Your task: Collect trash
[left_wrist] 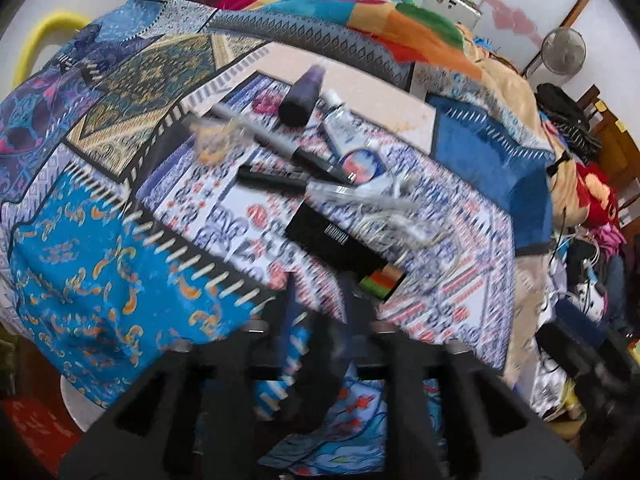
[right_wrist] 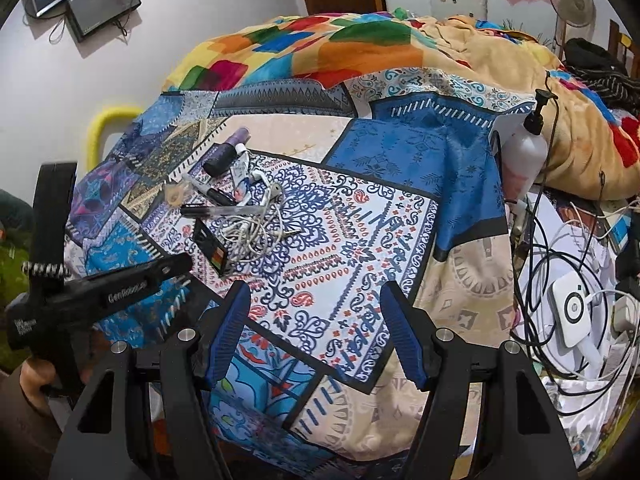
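left gripper (left_wrist: 320, 292) jaws blurred, clutter (left_wrist: 320, 168) smeared

Both wrist cameras look steeply down along their fingers at the patterned bedspread (right_wrist: 344, 216); both views share the clutter pile (left_wrist: 320, 168) (left nearer).

Small clutter on patterned bedspread (right_wrist: 352, 216): purple bottle (right_wrist: 226, 152) lying on side, white tube (right_wrist: 241, 164), pens (right_wrist: 218, 211) crossed, tangled white earphones (right_wrist: 256, 232), black box (right_wrist: 210, 246) w/ striped end.
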Demonstrator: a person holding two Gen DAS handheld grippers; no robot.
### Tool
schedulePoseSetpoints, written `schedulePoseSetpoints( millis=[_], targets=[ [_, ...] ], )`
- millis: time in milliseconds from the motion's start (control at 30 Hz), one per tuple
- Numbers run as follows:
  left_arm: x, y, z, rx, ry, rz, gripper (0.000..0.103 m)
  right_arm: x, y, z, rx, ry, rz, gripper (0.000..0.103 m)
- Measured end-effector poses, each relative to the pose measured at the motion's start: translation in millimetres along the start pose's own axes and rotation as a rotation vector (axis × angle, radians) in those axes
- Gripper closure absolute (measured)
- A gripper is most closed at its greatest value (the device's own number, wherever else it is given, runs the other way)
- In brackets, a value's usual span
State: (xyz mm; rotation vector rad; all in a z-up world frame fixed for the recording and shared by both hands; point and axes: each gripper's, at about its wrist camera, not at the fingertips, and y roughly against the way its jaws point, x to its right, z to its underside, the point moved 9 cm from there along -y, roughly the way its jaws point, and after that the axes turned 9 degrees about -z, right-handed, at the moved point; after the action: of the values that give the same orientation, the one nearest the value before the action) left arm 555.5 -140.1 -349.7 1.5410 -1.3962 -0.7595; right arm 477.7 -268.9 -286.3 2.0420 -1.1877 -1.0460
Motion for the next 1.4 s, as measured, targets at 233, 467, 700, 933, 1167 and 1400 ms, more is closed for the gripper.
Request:
schedulePoseSetpoints(
  millis=[233,467,700,933,1167,1400],
  targets=[
    [24.3,-13.6,-14.8,0.024,-0.024,-0.045,0.055,5.7,0.7,2.1,-0.008,-0.001,0.013,0.039],
    [6.3,-19.8,0.9,0.047,-0.060,-0.114,0.055,5.9,-3.7,2.9,-0.023,0.005,0.001,0.039],
    [-30.7,-15.2,8.1,0.068,-0.088,-0.174,0.055,-13.3,-30.9,-2.6,-0.050,0.040,-0.047,0.039],
    [-29.2,-17.4,3.8,0.064,-0.167,-0.103,0.055,-39.1,-73.7,-13.0,-0.098,0.154,-0.059,0.039],
    [-18.4,-23.3,-4.0,0.090,-0.273,-0.091,0.056,-38.2,-107.8,-18.3,-0.149,0.209,-0.044,0.055],
    [-18.2,-24.9,-8.8,0.114,-0.294,-0.079,0.075,-33.6,-108.2,-21.6,-0.132,0.194,-0.091,0.088]
  ],
)
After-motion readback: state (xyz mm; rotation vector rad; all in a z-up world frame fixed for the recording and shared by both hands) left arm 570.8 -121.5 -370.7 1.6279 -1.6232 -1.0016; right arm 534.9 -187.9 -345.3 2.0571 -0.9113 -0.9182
